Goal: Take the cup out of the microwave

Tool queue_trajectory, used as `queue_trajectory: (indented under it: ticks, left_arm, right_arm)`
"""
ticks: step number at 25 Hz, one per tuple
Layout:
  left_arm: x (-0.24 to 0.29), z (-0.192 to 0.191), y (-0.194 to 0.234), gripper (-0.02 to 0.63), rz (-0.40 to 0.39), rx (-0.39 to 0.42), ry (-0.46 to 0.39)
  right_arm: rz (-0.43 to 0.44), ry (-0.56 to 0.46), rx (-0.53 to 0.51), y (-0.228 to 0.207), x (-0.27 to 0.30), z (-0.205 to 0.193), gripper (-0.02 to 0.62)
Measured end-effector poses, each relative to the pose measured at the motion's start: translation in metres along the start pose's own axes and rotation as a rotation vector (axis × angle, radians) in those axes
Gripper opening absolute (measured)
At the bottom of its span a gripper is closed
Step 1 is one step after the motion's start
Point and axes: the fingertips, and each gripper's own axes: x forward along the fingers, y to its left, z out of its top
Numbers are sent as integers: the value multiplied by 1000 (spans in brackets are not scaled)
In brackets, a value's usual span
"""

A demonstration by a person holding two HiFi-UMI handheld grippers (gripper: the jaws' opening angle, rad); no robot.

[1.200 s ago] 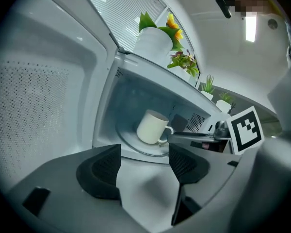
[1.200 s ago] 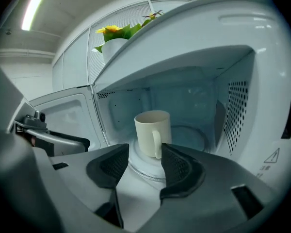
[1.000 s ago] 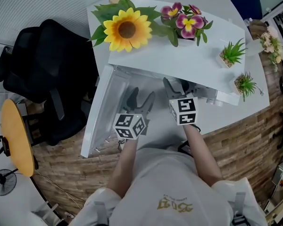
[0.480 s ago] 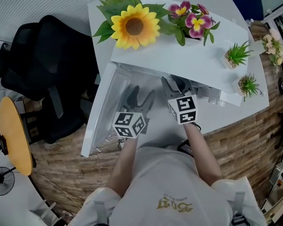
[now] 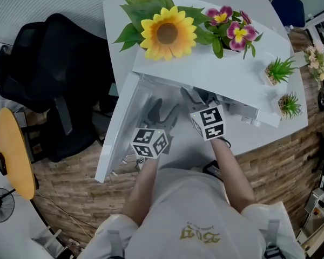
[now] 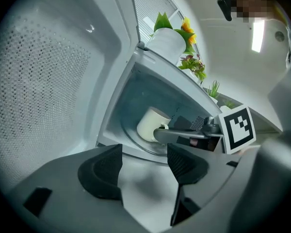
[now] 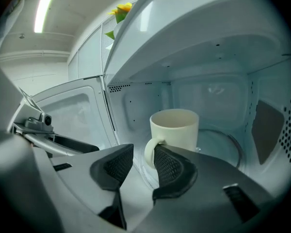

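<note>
Inside the open white microwave [image 7: 208,57], a cream cup [image 7: 177,130] stands upright on the glass turntable [image 7: 223,144]. The right hand-held gripper [image 7: 143,155] has just been closing its jaws. They are narrowly apart, with the cup's handle just beyond the tips, unclamped. The left hand-held gripper [image 6: 144,155] is wide apart and empty beside the door [image 6: 48,81]. Gold print on the person's shirt [image 5: 202,233] is unreadable.

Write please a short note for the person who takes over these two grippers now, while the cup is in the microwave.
Right gripper: reaching into the microwave. Its fingers have just closed partway. The cup handle sits at their tips, not clamped yet.
Left gripper: open, empty, held in front of the opening.
Done: Door is open. The cup stands upright inside.
Left: close on the handle, then probably lift the cup out.
</note>
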Motion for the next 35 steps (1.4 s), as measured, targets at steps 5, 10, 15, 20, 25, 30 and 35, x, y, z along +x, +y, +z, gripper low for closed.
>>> queue_trajectory:
  ticks: [5,10,15,20,25,30,35]
  left_arm:
    - [3,2,7,293,2,-14,-3]
    - [5,2,13,290,5,-23,0]
    - [8,4,15,281,1,-28,0]
    - [9,6,15,267,-1,-21,-4]
    - [7,5,15,252,3,-15,-4]
    - [7,4,14,250,2,-12,-2]
    - [5,6,11,249,1,0,-5]
  right_arm:
    - [37,7,-21,4,10,0,132]
    - [22,-7,-36,2,15,1,91]
    - [33,-15,-105,4,16,3,48]
    - [28,-36,-133,6,16,4,44]
    - [36,-62,-177,11,13,5,41]
    - [24,-81,-200,12,8,7,35]
    - [17,-89,-201,10,2,8,34]
